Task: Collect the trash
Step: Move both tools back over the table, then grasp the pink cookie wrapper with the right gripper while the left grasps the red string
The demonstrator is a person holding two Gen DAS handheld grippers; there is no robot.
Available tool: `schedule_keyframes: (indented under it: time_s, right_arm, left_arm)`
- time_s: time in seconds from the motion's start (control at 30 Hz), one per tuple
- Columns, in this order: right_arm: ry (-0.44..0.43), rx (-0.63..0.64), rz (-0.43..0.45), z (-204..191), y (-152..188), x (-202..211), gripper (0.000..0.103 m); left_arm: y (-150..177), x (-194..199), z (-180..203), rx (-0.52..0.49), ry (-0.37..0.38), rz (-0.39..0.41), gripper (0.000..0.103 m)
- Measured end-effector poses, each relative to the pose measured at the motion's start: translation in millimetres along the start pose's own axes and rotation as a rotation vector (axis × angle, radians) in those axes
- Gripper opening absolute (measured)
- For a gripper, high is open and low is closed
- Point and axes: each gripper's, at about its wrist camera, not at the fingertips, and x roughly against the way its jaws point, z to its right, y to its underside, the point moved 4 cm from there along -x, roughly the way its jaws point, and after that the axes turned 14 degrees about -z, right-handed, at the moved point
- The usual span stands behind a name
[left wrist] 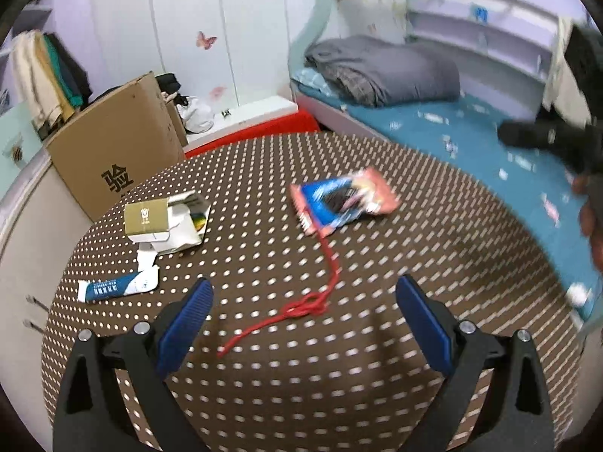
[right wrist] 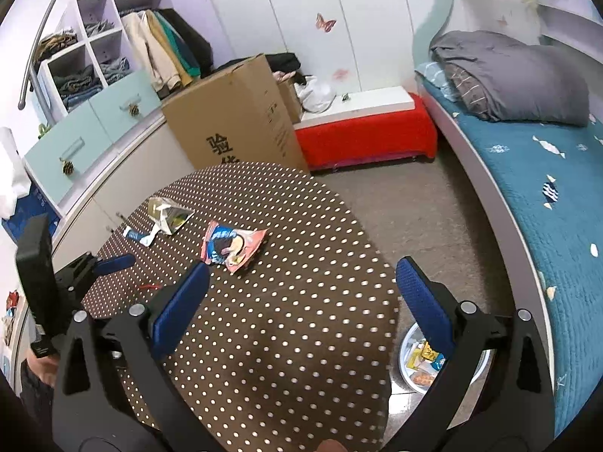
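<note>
The left gripper [left wrist: 301, 301] hung over the round brown bench with white polka dots [left wrist: 433, 248], its blue-padded jaws spread wide and holding nothing. Between those jaws, nearest the camera, a tangled red string [left wrist: 312, 307] lay on the bench, running up toward 12 o'clock to a crumpled red-and-blue snack wrapper [left wrist: 341, 203]. At 10 o'clock lay a flattened blue-and-white tube [left wrist: 117, 287], and just beyond it an opened gold-and-white cardboard packet [left wrist: 166, 222]. The right gripper [right wrist: 301, 286] also stood with its jaws wide apart and empty, above the near part of the bench; the wrapper sat ahead of it at 11 o'clock. On the floor at 4 o'clock, beside the bench, a round white bin [right wrist: 409, 339] held several scraps. Farther off stood a tall brown cardboard box [right wrist: 233, 120] and a teal-covered bed [right wrist: 527, 173].
</note>
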Motion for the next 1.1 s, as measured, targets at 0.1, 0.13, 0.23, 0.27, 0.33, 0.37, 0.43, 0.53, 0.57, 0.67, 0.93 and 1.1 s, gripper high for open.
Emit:
schedule_keyframes:
  time_s: [0.1, 0.13, 0.23, 0.27, 0.33, 0.37, 0.43, 0.53, 0.57, 0.67, 0.93, 1.1]
  right_arm:
    - [-0.002, 0.007, -0.021, -3.5, 0.8, -9.3, 0.097]
    - [-0.001, 0.011, -0.026, -5.7, 0.9, -12.6, 0.097]
    - [0.004, 0.029, -0.048, -11.1, -0.7, -21.2, 0.097]
    - [0.007, 0.039, -0.056, -12.7, -1.5, -24.6, 0.097]
    - [0.008, 0.058, -0.072, -17.5, -3.0, -30.7, 0.097]
    - [0.008, 0.07, -0.084, -20.7, -3.2, -35.1, 0.097]
    - [0.008, 0.113, -0.116, -31.8, -6.3, -47.4, 0.097]
    - [0.037, 0.195, -0.155, -48.0, -9.9, -66.3, 0.097]
    - [0.043, 0.223, -0.167, -53.1, -11.2, -72.2, 0.097]
    - [0.09, 0.319, -0.199, -68.3, -19.4, -93.5, 0.097]
    - [0.102, 0.465, -0.245, -88.0, -35.8, -134.1, 0.084]
    - [0.105, 0.483, -0.235, -101.7, -20.3, -125.5, 0.051]
  left_arm:
    - [-0.9, -15.3, -2.3, -0.053, -0.006, -0.03, 0.093]
    - [-1.4, -19.1, -2.3, -0.064, 0.004, -0.041, 0.086]
    - [-5.1, -22.8, -7.1, -0.056, 0.137, -0.066, 0.043]
    - [-5.1, -23.1, -8.1, -0.054, 0.146, -0.066, 0.035]
    - [-2.9, -21.7, -8.9, -0.062, 0.137, -0.065, 0.016]
    - [0.3, -20.1, -8.0, -0.053, 0.143, -0.067, 0.008]
    - [6.3, -17.1, -7.7, -0.034, 0.145, -0.065, 0.006]
    - [18.0, -12.3, -14.7, 0.024, 0.141, -0.054, 0.005]
    - [20.8, -11.2, -18.3, 0.046, 0.138, -0.049, 0.005]
    - [26.8, -6.9, -35.4, 0.131, 0.132, -0.023, 0.005]
    - [40.5, 4.9, -73.9, 0.342, 0.184, 0.066, 0.006]
    - [51.7, 9.1, -88.0, 0.417, 0.167, 0.096, 0.006]
